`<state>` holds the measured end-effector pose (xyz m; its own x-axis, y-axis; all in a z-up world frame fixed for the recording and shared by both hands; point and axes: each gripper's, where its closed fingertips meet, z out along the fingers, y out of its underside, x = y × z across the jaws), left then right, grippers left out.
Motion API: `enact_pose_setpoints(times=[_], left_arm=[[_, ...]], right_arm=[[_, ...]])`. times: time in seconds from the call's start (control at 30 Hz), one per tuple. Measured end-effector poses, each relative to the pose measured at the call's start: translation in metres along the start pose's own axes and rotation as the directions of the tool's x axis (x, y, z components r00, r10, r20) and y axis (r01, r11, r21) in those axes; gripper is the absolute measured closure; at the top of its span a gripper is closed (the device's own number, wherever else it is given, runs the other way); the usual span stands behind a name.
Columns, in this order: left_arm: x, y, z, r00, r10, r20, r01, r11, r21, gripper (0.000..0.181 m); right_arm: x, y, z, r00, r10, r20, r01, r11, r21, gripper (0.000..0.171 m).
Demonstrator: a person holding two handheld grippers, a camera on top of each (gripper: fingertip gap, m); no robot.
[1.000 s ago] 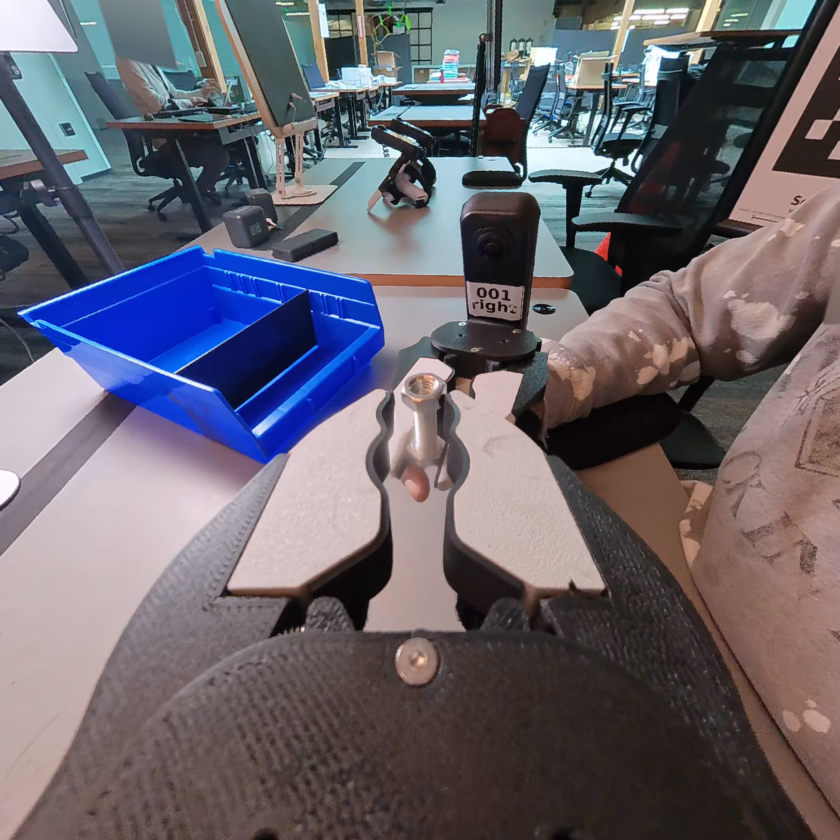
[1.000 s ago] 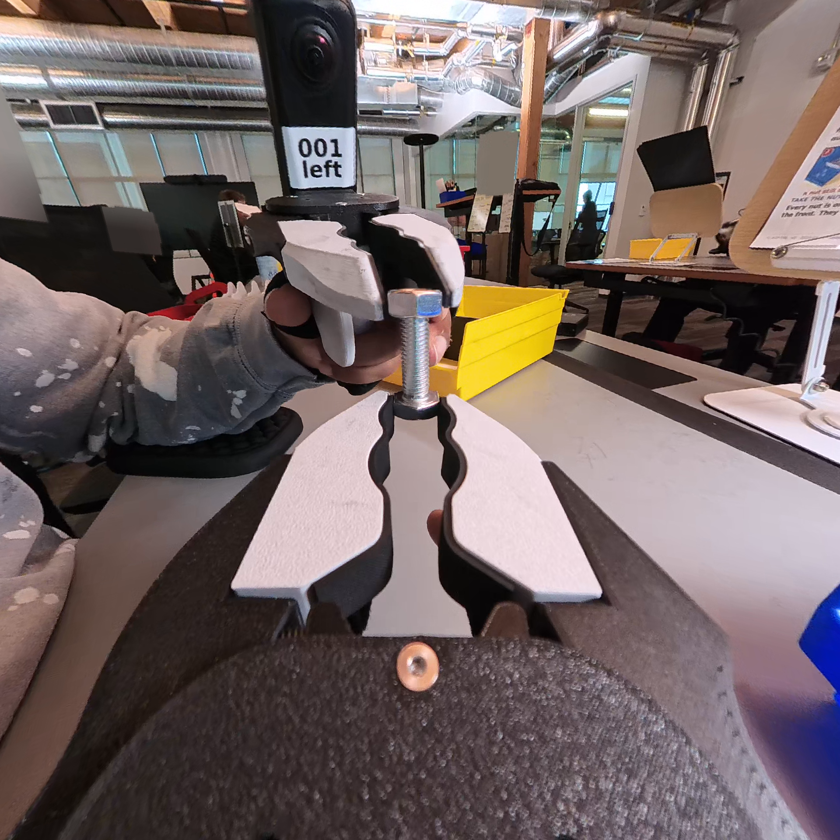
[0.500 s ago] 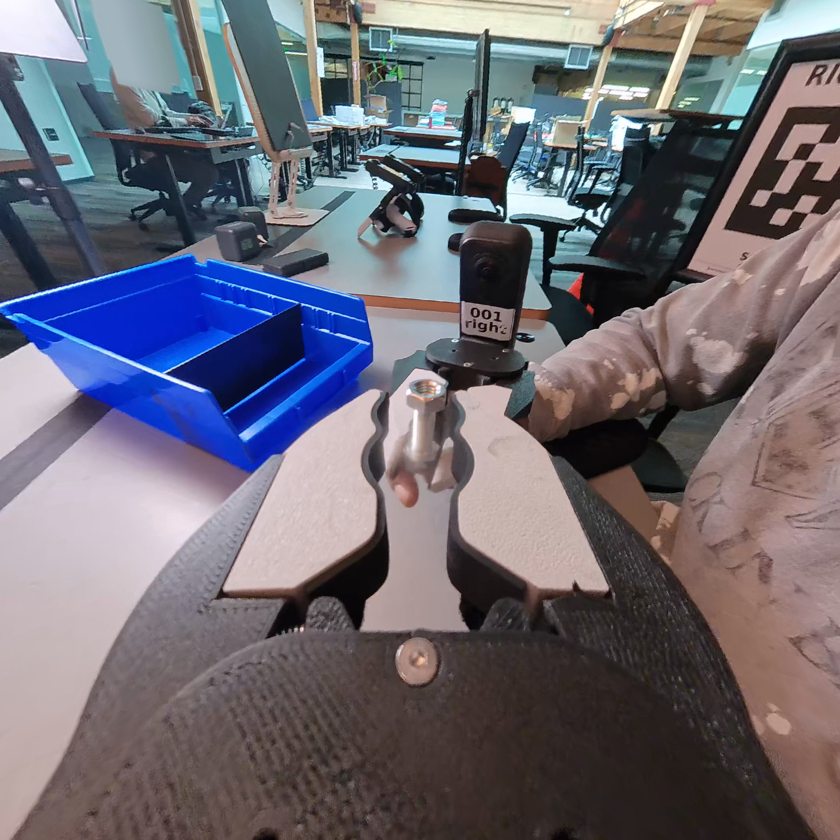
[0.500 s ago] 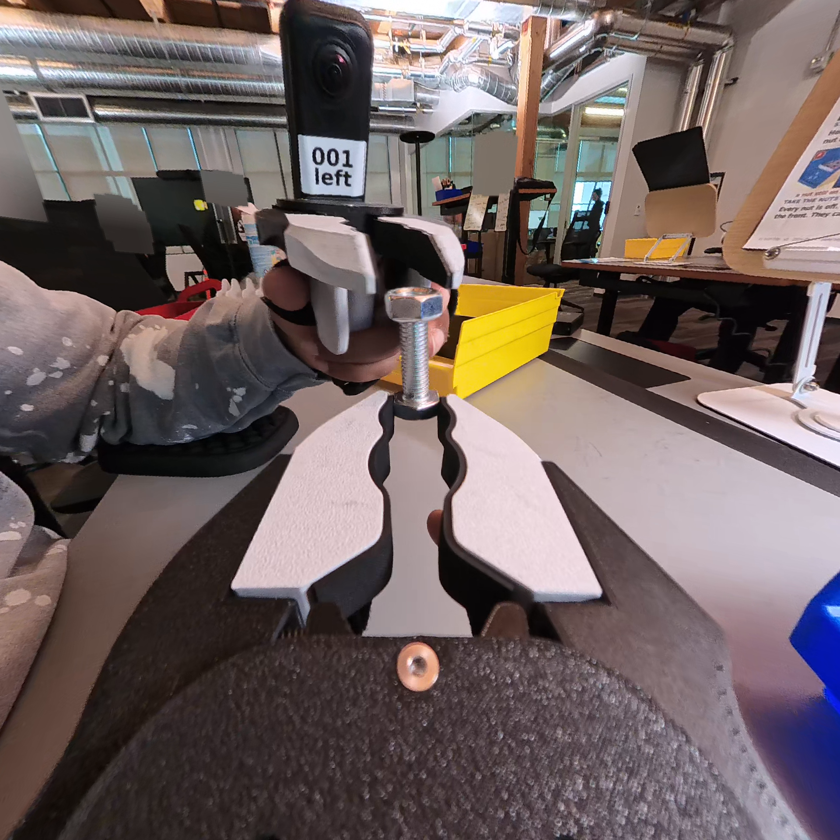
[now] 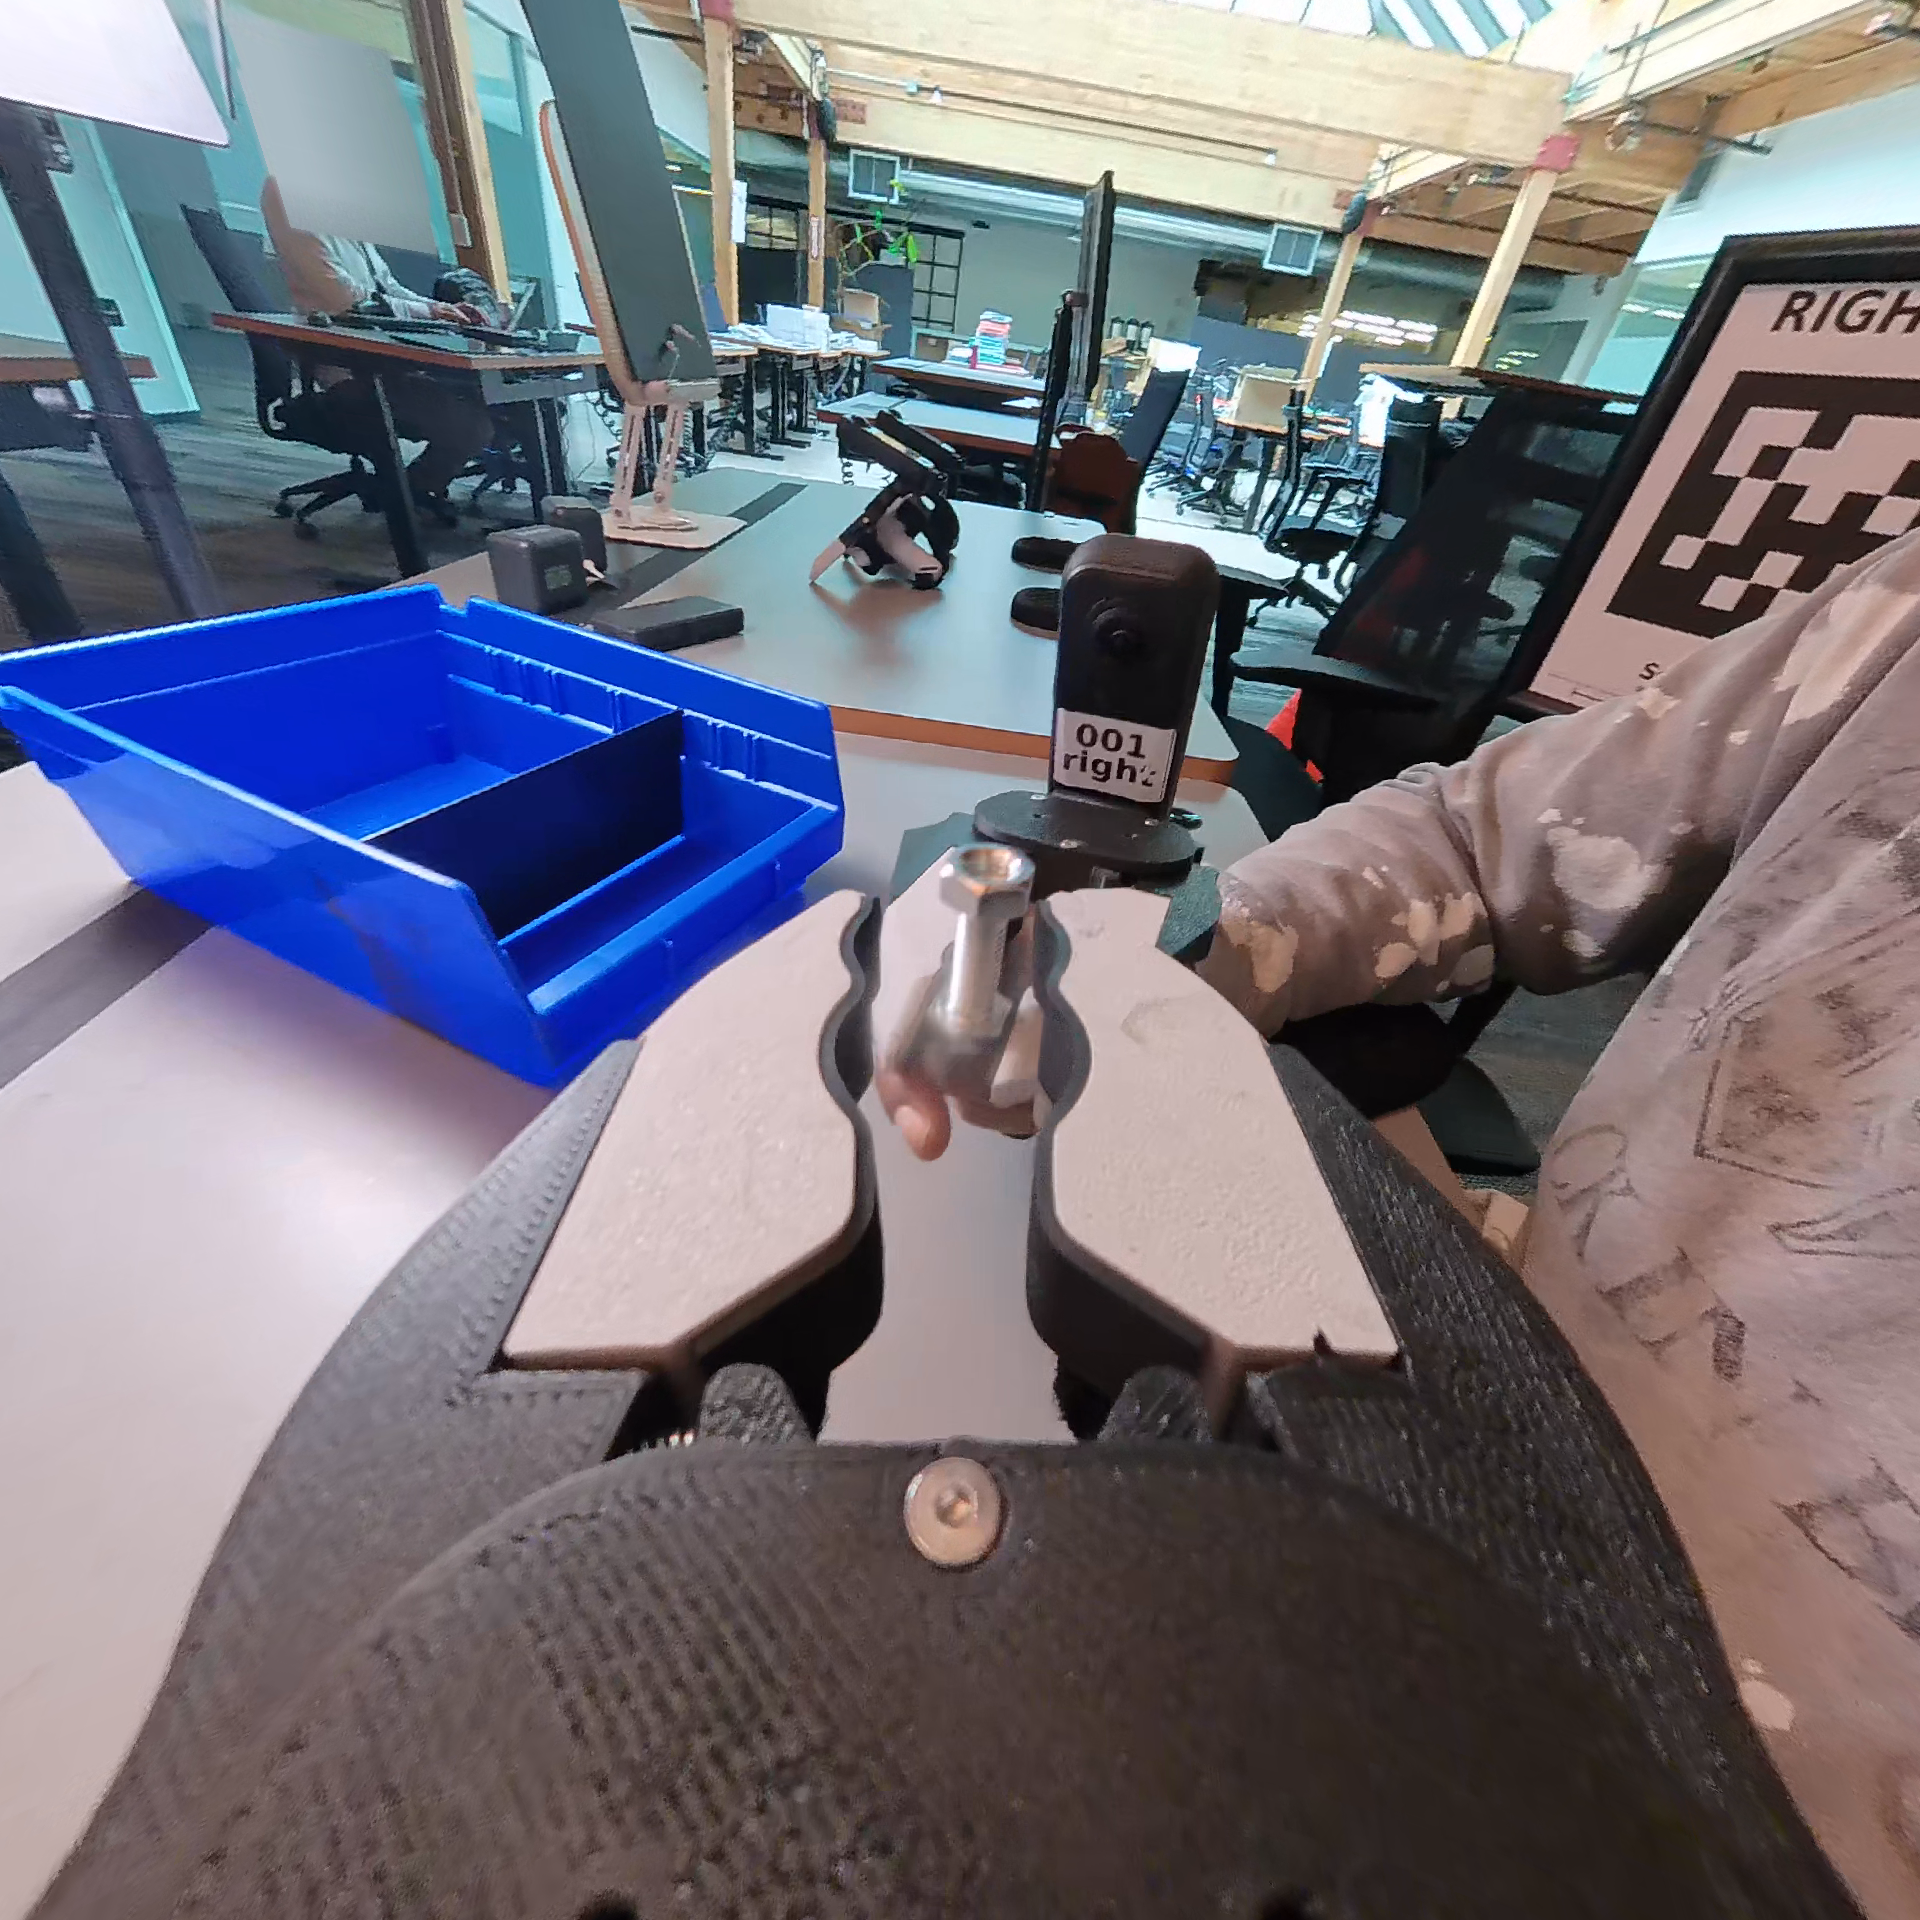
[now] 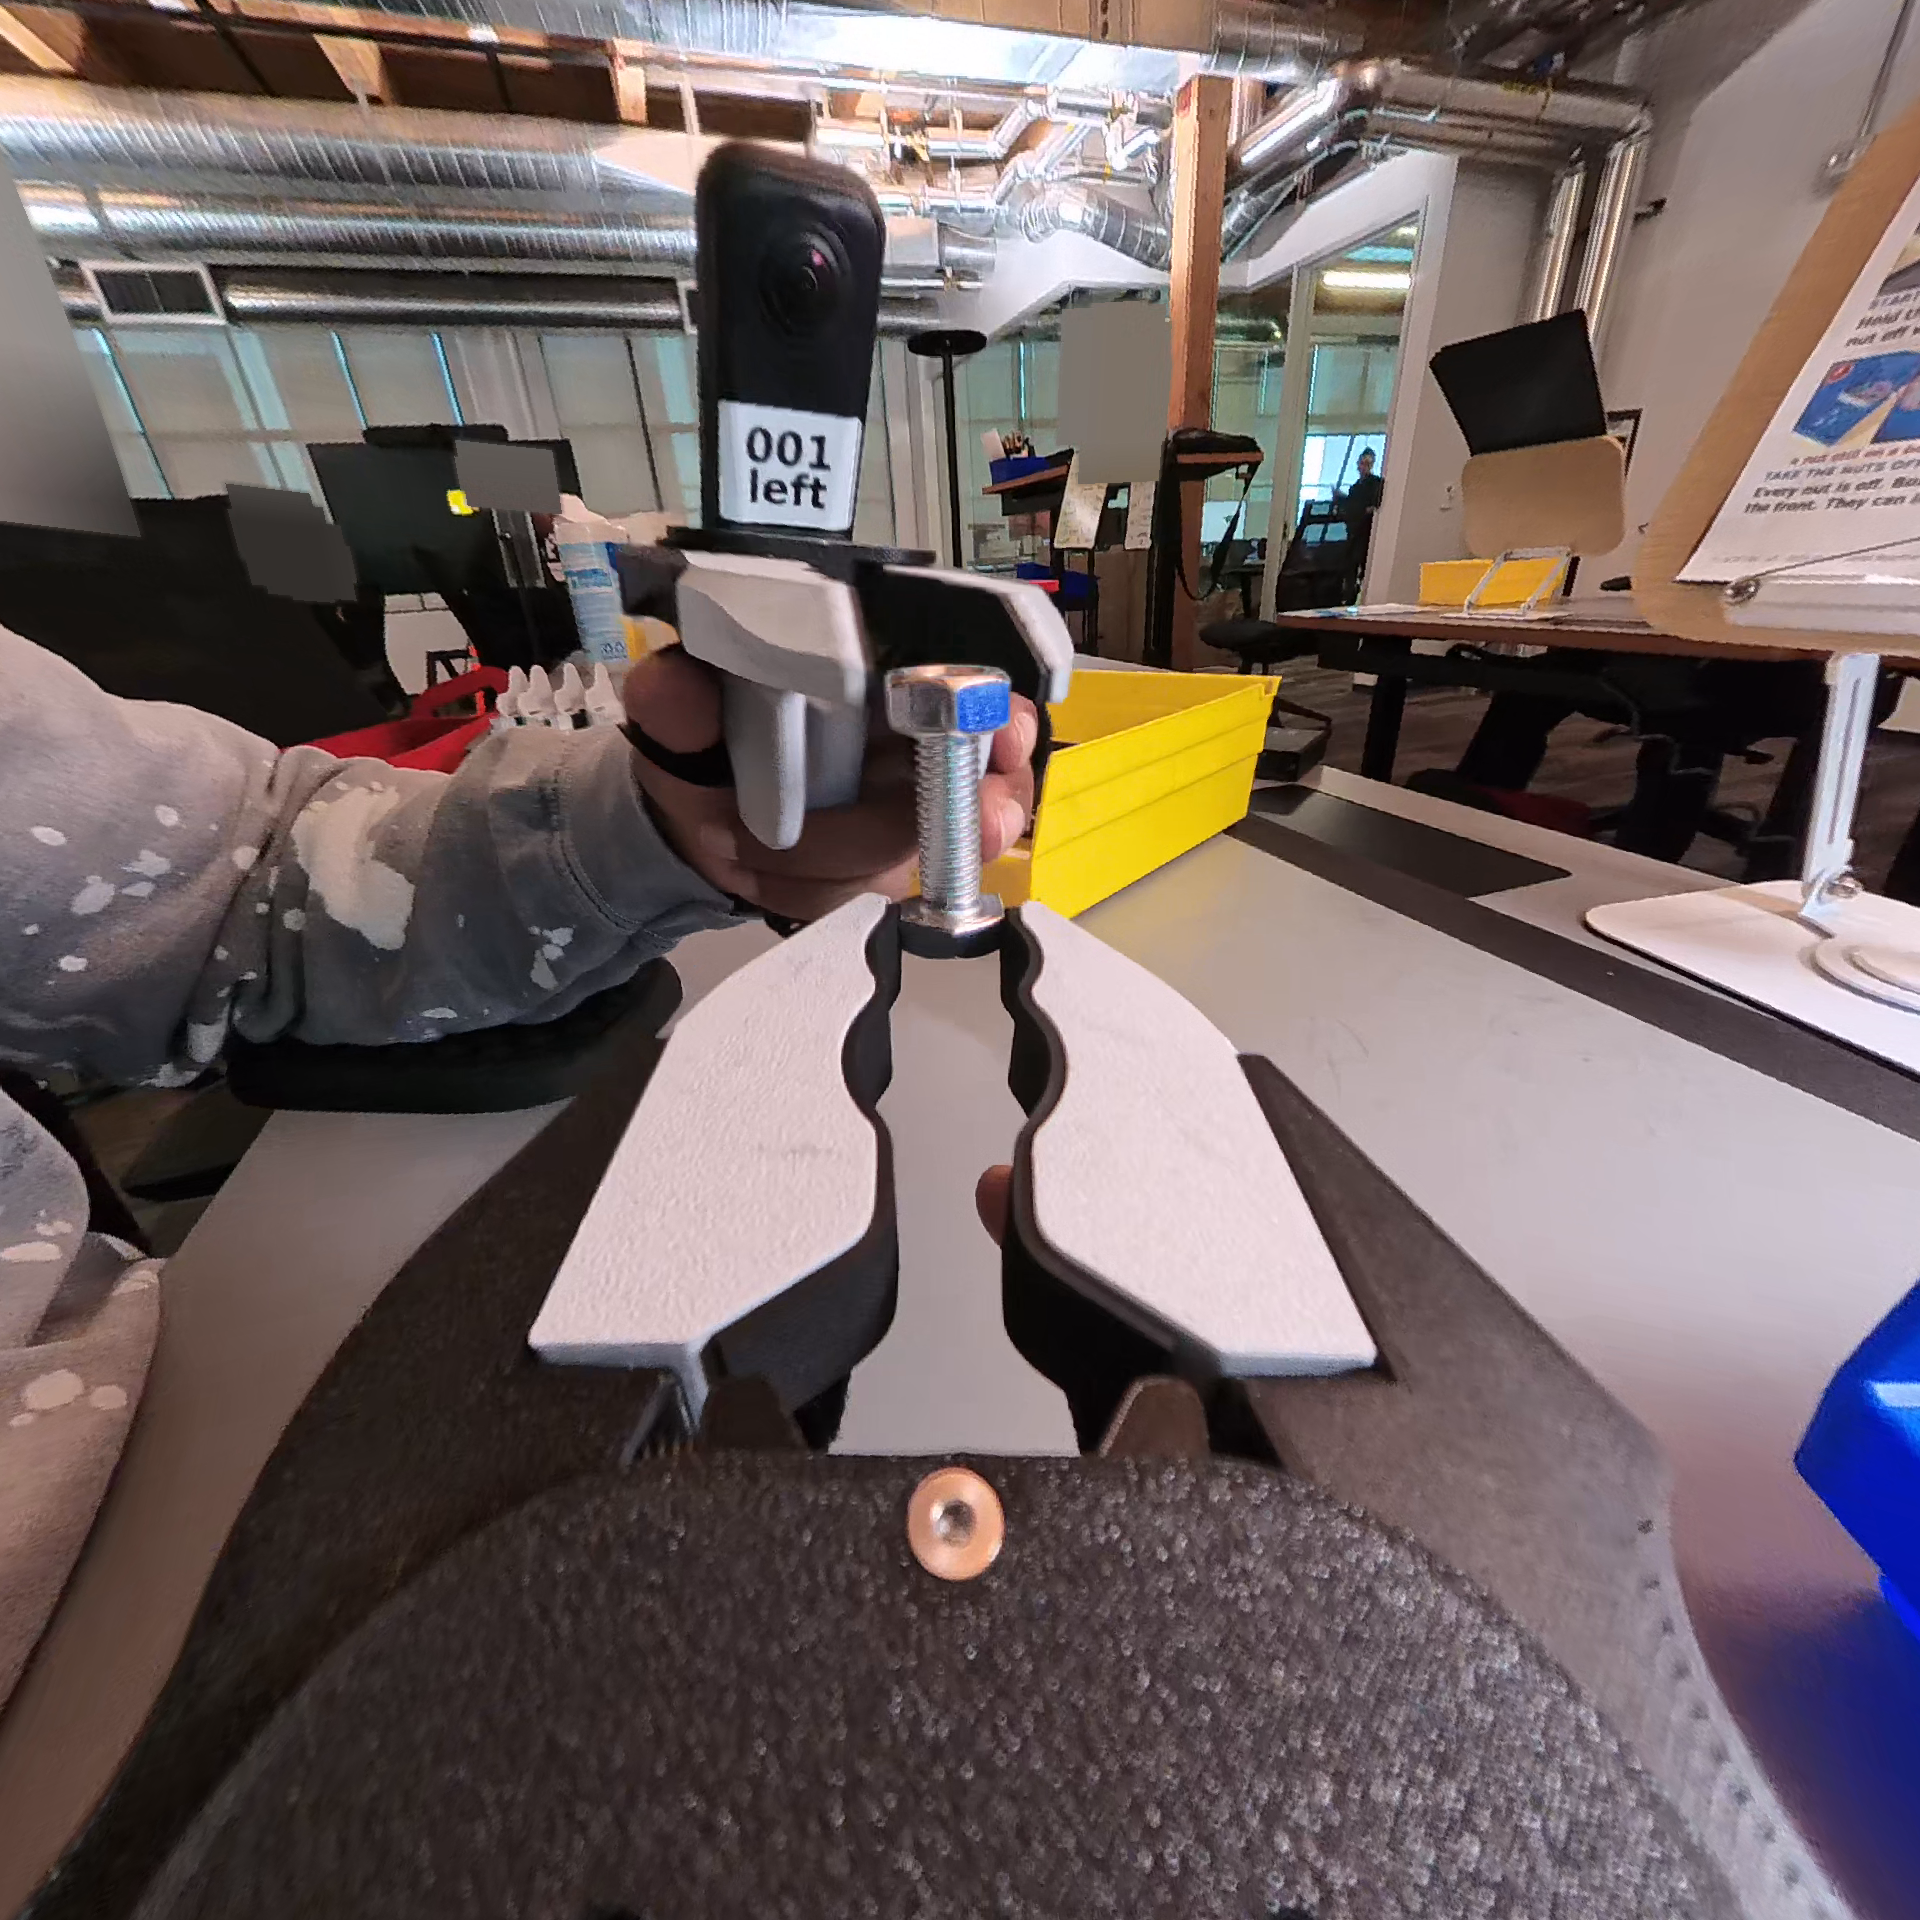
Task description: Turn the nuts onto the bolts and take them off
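A silver bolt [image 6: 948,821] stands upright with its head clamped between the fingertips of my right gripper [image 6: 951,916]. A hex nut [image 6: 948,704] sits at the top of its thread. My left gripper [image 6: 914,629] hovers just above and behind the nut, and its jaws are a little apart. In the left wrist view the nut [image 5: 982,871] shows in the gap at the tips of my left gripper [image 5: 956,909], touching neither finger. The bolt [image 5: 971,966] leans down to my right gripper [image 5: 961,1055]. A bare fingertip shows beneath it.
A blue divided bin [image 5: 312,862] stands on the grey table to my left gripper's left, and its corner shows in the right wrist view [image 6: 1870,1455]. A yellow bin [image 6: 1143,769] sits behind the bolt. A white document stand [image 6: 1766,935] is at the right. Sleeved arms reach in. Less than 4 cm separates the two grippers' tips.
My left gripper has tilted up and risen relative to the nut, and its jaws have parted slightly, so the nut is no longer pinched. My right gripper still holds the bolt upright.
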<state>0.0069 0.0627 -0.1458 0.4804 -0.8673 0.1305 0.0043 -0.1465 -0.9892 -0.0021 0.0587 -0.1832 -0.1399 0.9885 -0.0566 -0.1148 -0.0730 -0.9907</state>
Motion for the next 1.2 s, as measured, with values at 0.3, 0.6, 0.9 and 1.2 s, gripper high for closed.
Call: enact_pose_setpoints(times=[0.3,0.6,0.9,1.2], left_arm=[[-0.016,0.002,-0.005,0.997,-0.012,0.071,0.013,1.0,-0.004,0.161],[0.003,0.0,0.002,0.999,-0.032,-0.033,0.032,0.999,0.008,0.16],[0.005,-0.003,0.003,0.999,0.049,0.008,-0.049,0.998,-0.026,0.164],[0.0,-0.03,-0.019,0.998,0.043,0.042,-0.046,0.996,0.074,0.165]], right_arm=[[0.0,-0.009,-0.004,1.0,0.022,0.019,-0.023,0.998,0.058,0.153],[-0.001,-0.008,-0.001,1.0,0.021,0.018,-0.022,0.999,0.048,0.153],[-0.005,-0.002,0.012,1.0,0.016,-0.007,-0.016,1.0,-0.009,0.153],[-0.023,-0.034,0.016,0.997,0.012,0.071,-0.019,0.995,0.103,0.153]])
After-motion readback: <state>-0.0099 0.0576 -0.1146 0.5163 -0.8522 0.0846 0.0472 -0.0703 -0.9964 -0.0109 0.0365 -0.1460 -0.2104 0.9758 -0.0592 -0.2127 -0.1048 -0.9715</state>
